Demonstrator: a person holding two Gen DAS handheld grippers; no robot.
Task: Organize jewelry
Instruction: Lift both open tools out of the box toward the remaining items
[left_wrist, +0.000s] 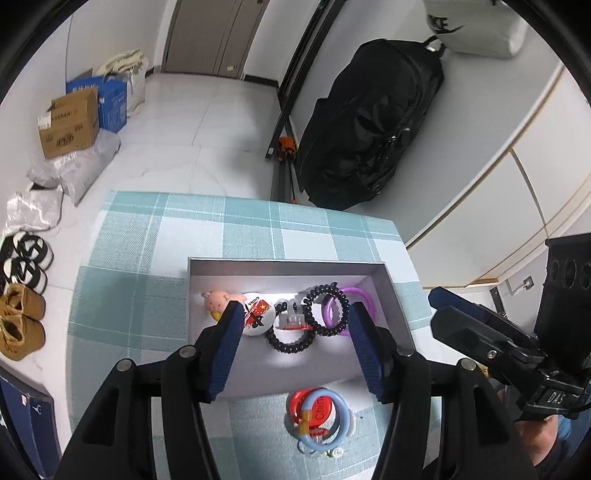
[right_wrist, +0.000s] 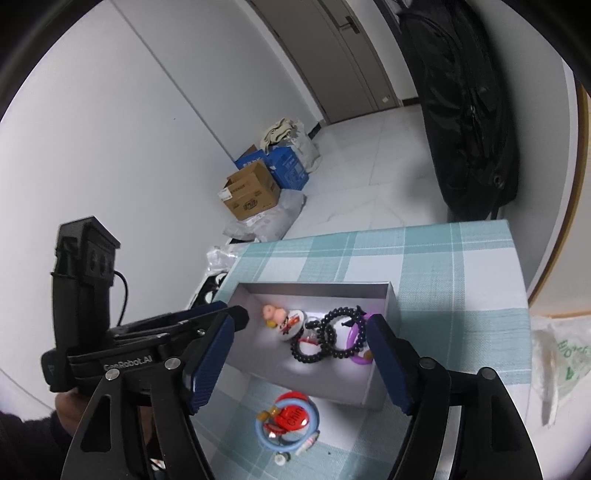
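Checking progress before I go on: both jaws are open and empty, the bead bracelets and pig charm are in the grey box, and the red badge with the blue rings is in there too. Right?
Not quite. The red badge with the blue rings lies on the checked tablecloth in front of the grey box, not inside; the left wrist view shows it. The rest holds.

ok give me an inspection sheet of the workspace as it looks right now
surface: table under a teal plaid cloth.
job's things: grey box holds a pig charm, round badge, black bead bracelets and a purple ring; a pile of red badge and blue rings waits in front of it.
clutter: nothing seen on the cloth.
grippers: left gripper and right gripper both have jaws open, empty.
cables: one black lead on the left unit.
surroundings: cardboard boxes, shoes, black bag.
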